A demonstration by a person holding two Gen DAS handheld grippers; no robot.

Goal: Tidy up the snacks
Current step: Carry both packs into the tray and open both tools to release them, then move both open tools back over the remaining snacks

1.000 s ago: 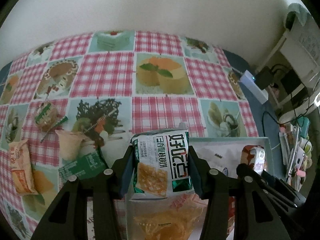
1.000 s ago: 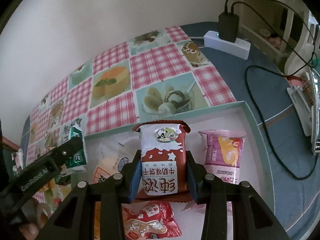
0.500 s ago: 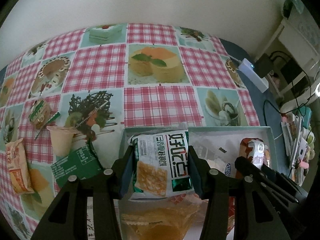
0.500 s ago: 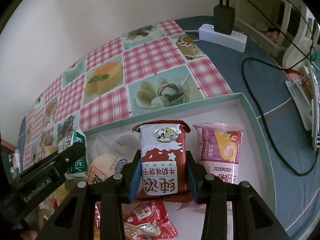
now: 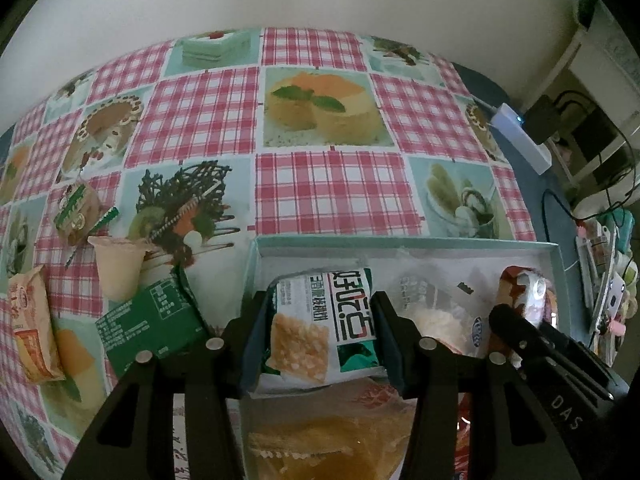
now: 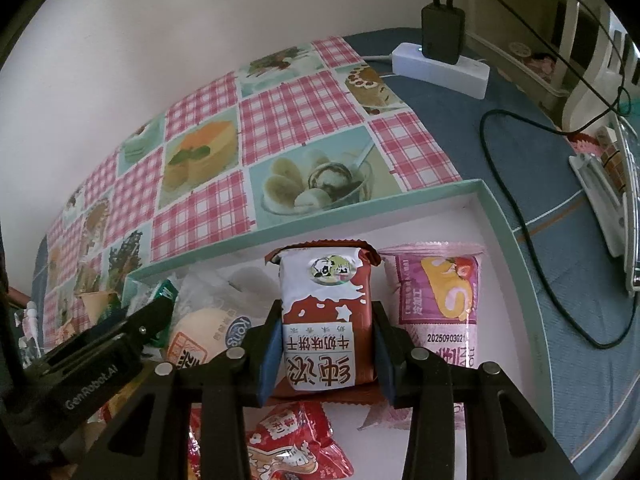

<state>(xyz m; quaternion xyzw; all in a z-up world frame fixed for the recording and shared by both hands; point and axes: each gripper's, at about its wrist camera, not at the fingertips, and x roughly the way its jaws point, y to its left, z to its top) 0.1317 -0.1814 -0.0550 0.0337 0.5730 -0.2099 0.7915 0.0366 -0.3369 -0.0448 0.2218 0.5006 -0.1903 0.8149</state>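
Carried over the teal-rimmed shallow cardboard box (image 5: 404,242), the left gripper (image 5: 320,332) pinches a green-and-white cracker packet (image 5: 324,324). Alongside, the right gripper (image 6: 326,350) clamps a brown-and-white milk biscuit packet (image 6: 324,312).

Tray (image 6: 500,216) on tablecloth (image 5: 332,184), holding roll packet (image 6: 436,300) at right, bun packet (image 6: 208,332) at left. Left of tray: cup (image 5: 116,264), carton (image 5: 152,324), two packets. Power strip (image 6: 440,68) behind.

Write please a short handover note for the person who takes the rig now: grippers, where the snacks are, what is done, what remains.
Left gripper: shut on the green-and-white cracker pack, over the box.
Right gripper: shut on the brown milk biscuit pack, over the box.
Done: pink pack, red pack and bun in the box.
Left: release both; fetch the green pack, cup, orange pack and small pack from the tablecloth.
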